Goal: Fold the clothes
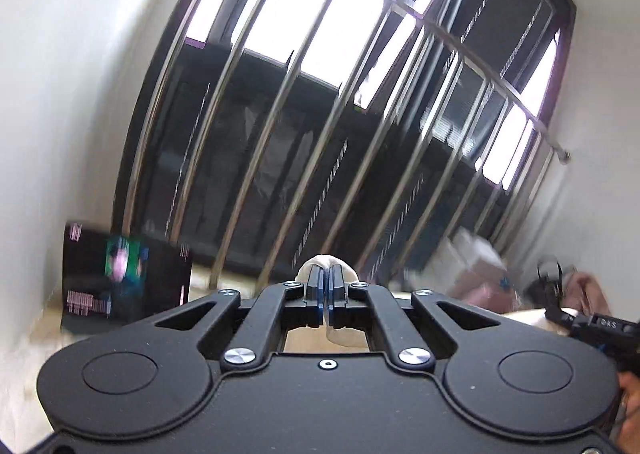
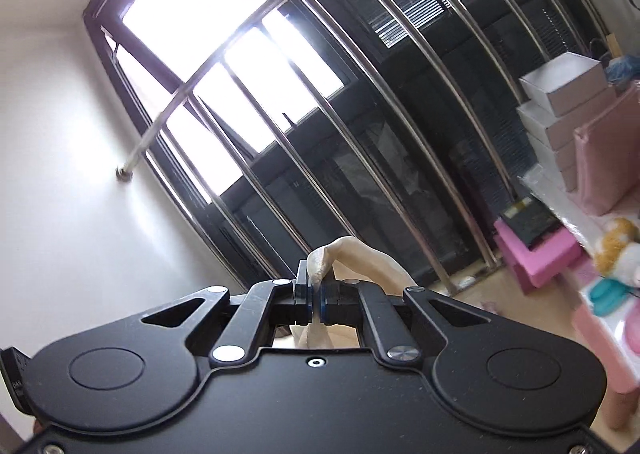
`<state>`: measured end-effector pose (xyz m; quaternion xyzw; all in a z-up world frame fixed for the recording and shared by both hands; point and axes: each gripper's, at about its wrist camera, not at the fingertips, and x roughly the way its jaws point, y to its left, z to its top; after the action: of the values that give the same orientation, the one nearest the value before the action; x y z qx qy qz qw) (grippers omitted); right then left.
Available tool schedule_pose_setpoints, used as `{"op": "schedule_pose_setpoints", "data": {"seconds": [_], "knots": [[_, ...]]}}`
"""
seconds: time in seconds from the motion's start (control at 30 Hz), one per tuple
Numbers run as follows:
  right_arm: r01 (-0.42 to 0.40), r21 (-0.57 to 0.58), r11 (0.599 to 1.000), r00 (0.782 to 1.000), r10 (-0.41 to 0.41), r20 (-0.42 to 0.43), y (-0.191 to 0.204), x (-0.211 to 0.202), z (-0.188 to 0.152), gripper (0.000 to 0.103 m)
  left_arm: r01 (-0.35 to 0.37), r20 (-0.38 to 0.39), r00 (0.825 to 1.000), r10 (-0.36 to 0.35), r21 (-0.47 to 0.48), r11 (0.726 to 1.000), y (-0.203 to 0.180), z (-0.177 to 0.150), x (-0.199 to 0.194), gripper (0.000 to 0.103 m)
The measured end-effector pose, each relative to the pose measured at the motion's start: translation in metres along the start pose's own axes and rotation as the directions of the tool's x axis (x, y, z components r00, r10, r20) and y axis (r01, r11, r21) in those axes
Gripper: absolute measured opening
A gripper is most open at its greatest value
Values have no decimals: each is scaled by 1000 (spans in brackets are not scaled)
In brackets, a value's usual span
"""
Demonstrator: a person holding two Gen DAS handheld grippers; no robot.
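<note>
Cream cloth [image 1: 326, 263] is pinched in the left tool [image 1: 327, 286] and the right tool [image 2: 314, 294], both clamped tight on it, facing a barred window [image 1: 320, 114]

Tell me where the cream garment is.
The cream garment is pinched in both shut grippers, left gripper and right gripper, before the barred window.

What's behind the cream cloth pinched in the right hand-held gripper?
Behind the cream cloth stands a dark window with metal bars across it. The gripper body hides the hanging rest of the cloth and whatever lies beneath it.
</note>
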<state>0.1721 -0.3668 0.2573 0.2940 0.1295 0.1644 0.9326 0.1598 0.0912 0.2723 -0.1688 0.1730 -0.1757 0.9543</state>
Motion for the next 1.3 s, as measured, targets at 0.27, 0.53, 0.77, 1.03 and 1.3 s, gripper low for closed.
{"op": "schedule_pose_setpoints", "data": {"seconds": [0.27,0.53,0.77,1.03,1.3], "knots": [[203,96,975,937,-165,-308,-98,-52,-156,3,-118,-401,912,90,-43,992,70,-180,2,2],[418,280,864,807,-212,-550,-164,-85,-300,4,-245,-627,763,159,-53,968,108,-284,8,2],[451,235,861,794,-267,-547,-164,-94,-306,41,-327,-672,695,257,24,945,125,-304,12,42],[457,-71,887,801,-445,-402,-136,-101,-268,81,-361,-362,819,446,279,890,100,-253,-9,92],[237,-401,885,800,-413,-436,-82,0,-278,64,-193,-322,861,393,509,839,38,-269,88,63]]}}
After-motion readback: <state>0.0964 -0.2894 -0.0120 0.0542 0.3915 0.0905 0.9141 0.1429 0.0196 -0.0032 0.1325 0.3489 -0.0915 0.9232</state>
